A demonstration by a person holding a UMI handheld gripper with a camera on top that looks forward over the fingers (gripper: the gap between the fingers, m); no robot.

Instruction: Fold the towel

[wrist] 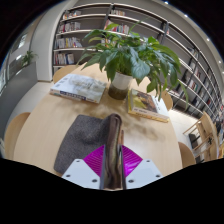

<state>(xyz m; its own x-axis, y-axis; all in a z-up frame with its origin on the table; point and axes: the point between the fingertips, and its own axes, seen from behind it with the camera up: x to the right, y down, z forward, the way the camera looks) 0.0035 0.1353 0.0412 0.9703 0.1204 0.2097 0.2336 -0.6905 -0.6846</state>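
Observation:
A grey-brown towel (82, 138) lies on the light wooden table (40, 120), just ahead of my fingers and slightly left. One edge of it rises in a bunched fold (112, 150) that runs down between my two fingers. My gripper (112, 165) is shut on this fold, the magenta pads (96, 160) pressing it from both sides. The rest of the towel lies flat on the table to the left of the fold.
A potted green plant (130, 55) stands beyond the towel at the table's middle. A stack of books (80, 88) lies left of it, another book (148, 104) right of it. Bookshelves (90, 30) line the back. Chairs (200, 135) stand at the right.

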